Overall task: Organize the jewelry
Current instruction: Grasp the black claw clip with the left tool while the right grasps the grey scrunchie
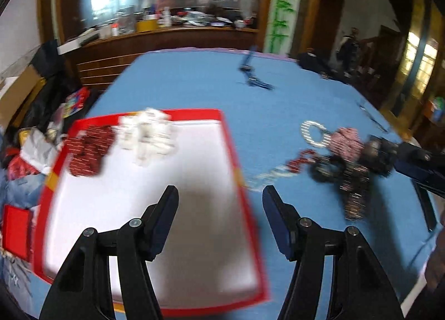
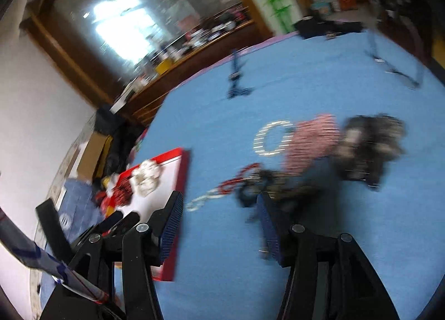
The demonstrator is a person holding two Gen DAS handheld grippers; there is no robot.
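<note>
Blue table cover, small blue stand (blurred), cluttered wooden counter behind.

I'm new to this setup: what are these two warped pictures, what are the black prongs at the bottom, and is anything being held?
Each picture comes from a fisheye camera on a hand-held gripper; the prongs are its two fingers. The left gripper hangs open over a red-rimmed white tray with a dark red pile and a white pile of jewelry. The right gripper is open over the blue table, near a loose heap of jewelry. Neither holds anything. Blur hides detail.
</note>
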